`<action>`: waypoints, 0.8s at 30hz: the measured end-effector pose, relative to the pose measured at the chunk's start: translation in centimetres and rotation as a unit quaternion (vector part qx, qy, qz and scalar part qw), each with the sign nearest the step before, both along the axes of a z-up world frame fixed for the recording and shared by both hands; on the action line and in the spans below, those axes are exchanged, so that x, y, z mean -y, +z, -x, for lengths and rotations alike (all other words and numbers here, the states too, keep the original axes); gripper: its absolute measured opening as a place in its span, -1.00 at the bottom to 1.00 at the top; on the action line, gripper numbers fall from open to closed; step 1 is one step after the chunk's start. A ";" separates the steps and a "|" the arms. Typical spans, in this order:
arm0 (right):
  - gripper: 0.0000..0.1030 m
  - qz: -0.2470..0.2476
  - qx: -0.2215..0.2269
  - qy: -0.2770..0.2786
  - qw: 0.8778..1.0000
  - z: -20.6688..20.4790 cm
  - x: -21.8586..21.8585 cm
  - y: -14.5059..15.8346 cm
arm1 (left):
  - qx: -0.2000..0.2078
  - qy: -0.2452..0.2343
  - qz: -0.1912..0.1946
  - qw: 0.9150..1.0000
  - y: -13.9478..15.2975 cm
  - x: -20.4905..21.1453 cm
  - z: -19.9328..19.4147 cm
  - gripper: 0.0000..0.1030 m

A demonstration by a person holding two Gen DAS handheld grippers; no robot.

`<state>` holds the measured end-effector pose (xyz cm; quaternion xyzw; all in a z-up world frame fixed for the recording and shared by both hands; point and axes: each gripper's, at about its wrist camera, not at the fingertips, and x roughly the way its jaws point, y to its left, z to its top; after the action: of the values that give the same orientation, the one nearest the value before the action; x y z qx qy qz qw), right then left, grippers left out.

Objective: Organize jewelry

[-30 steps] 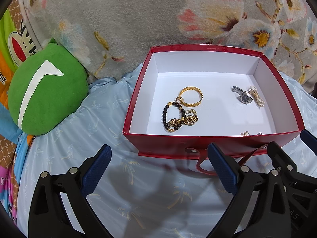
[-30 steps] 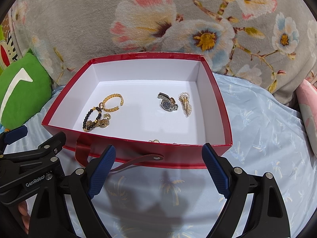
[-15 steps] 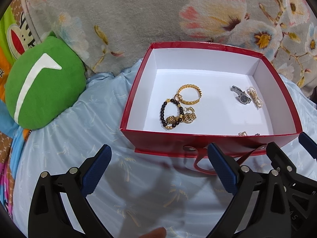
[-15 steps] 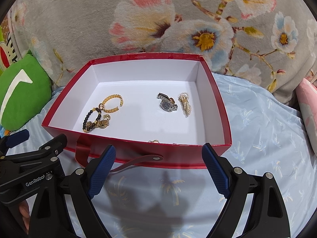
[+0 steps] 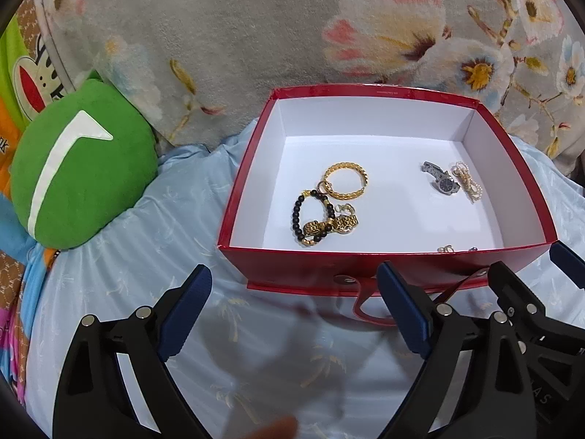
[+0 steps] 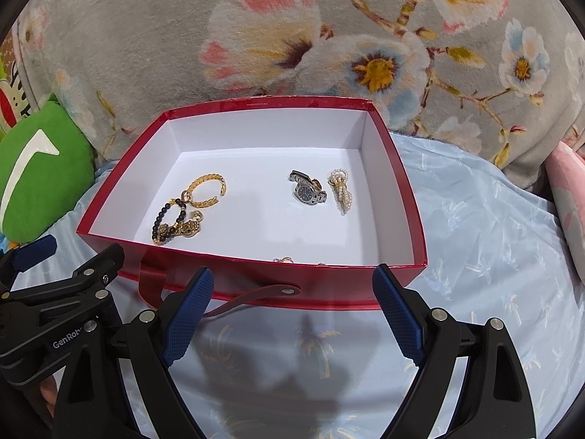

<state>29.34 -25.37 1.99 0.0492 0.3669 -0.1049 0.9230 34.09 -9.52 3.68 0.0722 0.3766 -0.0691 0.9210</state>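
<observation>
A red box [image 5: 387,261] [image 6: 256,281] with a white inside stands on the blue sheet. In it lie a gold chain bangle [image 5: 345,180] [image 6: 206,190], a black bead bracelet [image 5: 299,212] [image 6: 161,219] tangled with a gold watch band [image 5: 338,224] [image 6: 186,227], a silver watch [image 5: 440,182] [image 6: 308,192], a pearl piece [image 5: 468,182] [image 6: 342,190] and small items by the front wall [image 5: 448,248] [image 6: 283,259]. My left gripper [image 5: 294,311] and right gripper [image 6: 292,307] are open and empty, just in front of the box.
A green cushion [image 5: 78,170] [image 6: 36,179] lies left of the box. A grey floral blanket [image 5: 292,29] [image 6: 292,36] rises behind it. A pink item [image 6: 570,190] is at the far right. The box's red strap [image 6: 252,294] hangs at its front.
The left wrist view has shifted slightly, so the box sits a little higher and farther left. The jewelry has not moved. Both grippers stay open.
</observation>
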 end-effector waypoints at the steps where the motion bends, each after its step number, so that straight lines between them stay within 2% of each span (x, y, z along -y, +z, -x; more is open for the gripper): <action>1: 0.68 0.000 0.000 0.000 1.000 0.0 0.0 0.0 | -0.002 0.000 0.001 1.000 -0.1 0.0 0.0 0.73; 24: 0.68 0.000 0.000 0.000 1.000 0.0 -0.2 -0.1 | 0.001 0.000 -0.002 1.000 -0.1 0.1 0.1 0.69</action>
<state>29.34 -25.18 1.90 0.0493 0.3665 -0.1045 0.9232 33.95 -9.63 3.59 0.0743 0.3755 -0.0680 0.9213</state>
